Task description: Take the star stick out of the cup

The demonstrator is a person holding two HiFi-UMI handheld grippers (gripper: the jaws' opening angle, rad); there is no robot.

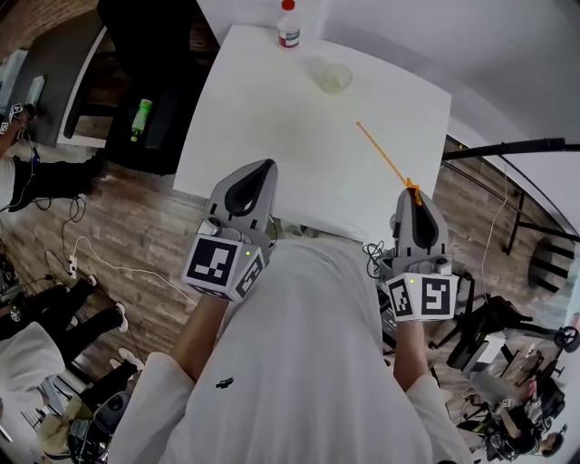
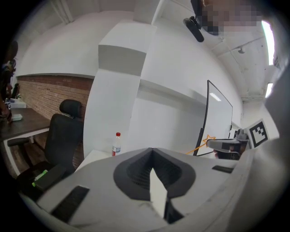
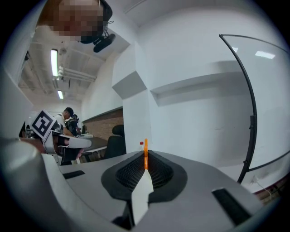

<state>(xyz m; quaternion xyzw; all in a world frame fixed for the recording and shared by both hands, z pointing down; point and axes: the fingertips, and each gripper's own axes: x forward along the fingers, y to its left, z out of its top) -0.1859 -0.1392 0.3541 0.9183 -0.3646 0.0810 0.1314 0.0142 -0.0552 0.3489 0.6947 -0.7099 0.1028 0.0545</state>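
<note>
A thin orange star stick (image 1: 385,156) is pinched in my right gripper (image 1: 415,201), which is shut on its star end at the table's near right edge. The stick's free end points up the table toward the clear plastic cup (image 1: 333,78) and stops well short of it, outside the cup. In the right gripper view the stick (image 3: 145,156) stands out from between the closed jaws of that gripper (image 3: 145,166). My left gripper (image 1: 257,174) hovers shut and empty over the near edge of the white table (image 1: 272,118). The left gripper view shows the star (image 2: 209,139) at the right gripper's tip.
A small bottle with a red cap (image 1: 288,24) stands at the table's far edge; it also shows in the left gripper view (image 2: 117,144). A black office chair (image 2: 63,136) and a desk lie to the left, a black stand (image 1: 507,149) to the right. People sit at lower left.
</note>
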